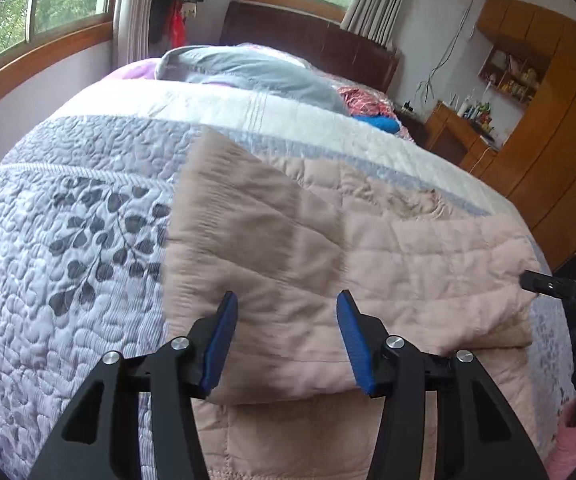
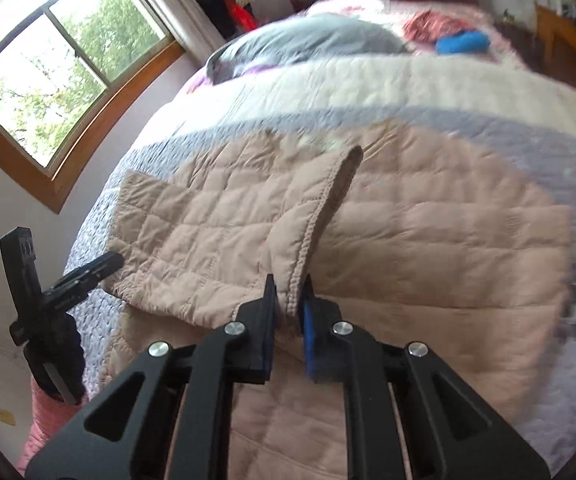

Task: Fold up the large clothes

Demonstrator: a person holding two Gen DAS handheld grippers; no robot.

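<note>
A large beige-pink quilted jacket [image 1: 327,248] lies spread on the bed, partly folded over itself. My left gripper [image 1: 286,300] is open just above its near folded edge, nothing between the blue pads. My right gripper [image 2: 289,296] is shut on a stitched hem of the jacket [image 2: 427,248] and lifts that flap, which stands up as a ridge across the garment. The left gripper shows in the right wrist view [image 2: 100,264] at the jacket's left edge. The right gripper's tip shows in the left wrist view [image 1: 535,280] at the jacket's right edge.
The bed carries a grey-lilac quilted bedspread [image 1: 68,240] with a leaf print. A grey pillow [image 1: 248,68], a blue item [image 1: 379,122] and patterned cloth lie near the dark headboard [image 1: 307,40]. Wooden cabinets [image 1: 547,120] stand at the right, windows [image 2: 48,80] at the left.
</note>
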